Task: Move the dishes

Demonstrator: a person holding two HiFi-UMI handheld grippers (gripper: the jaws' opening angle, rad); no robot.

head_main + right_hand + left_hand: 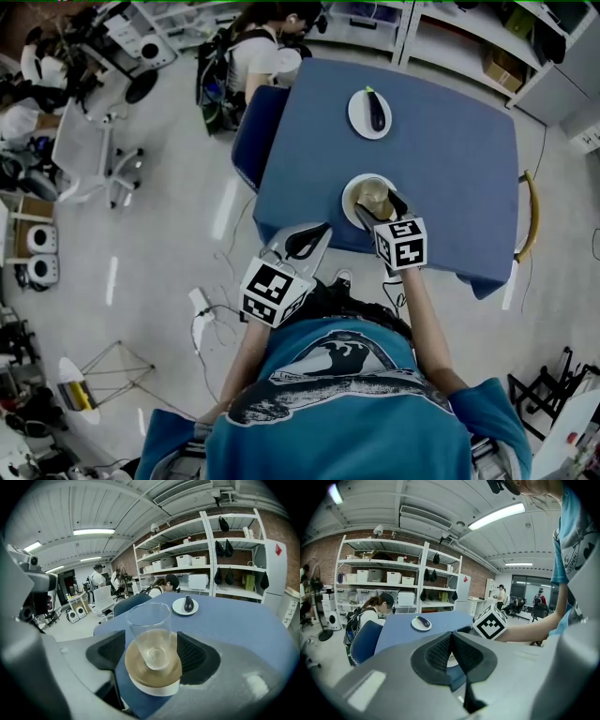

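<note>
Right gripper [152, 652] wide, straddled glass [149, 627] on plate [154, 682] at near bench [450, 169] edge. Left gripper [451, 649] closed tight, empty.

White shelving [379, 564] lines a brick wall [323, 555] under ceiling strip lights [497, 516]; the floor [169, 206] looks like pale concrete.

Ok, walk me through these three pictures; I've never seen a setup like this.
There is no robot here: a person holds a two-jaw gripper in each hand. The head view looks down from a camera on their head. The other two views ride on the grippers and look along the jaws. On the blue table are a white plate with an eggplant, and nearer, a dish with a clear glass on it. The right gripper has its jaws apart on either side of that glass, not closed on it. The left gripper is shut, holding nothing.
</note>
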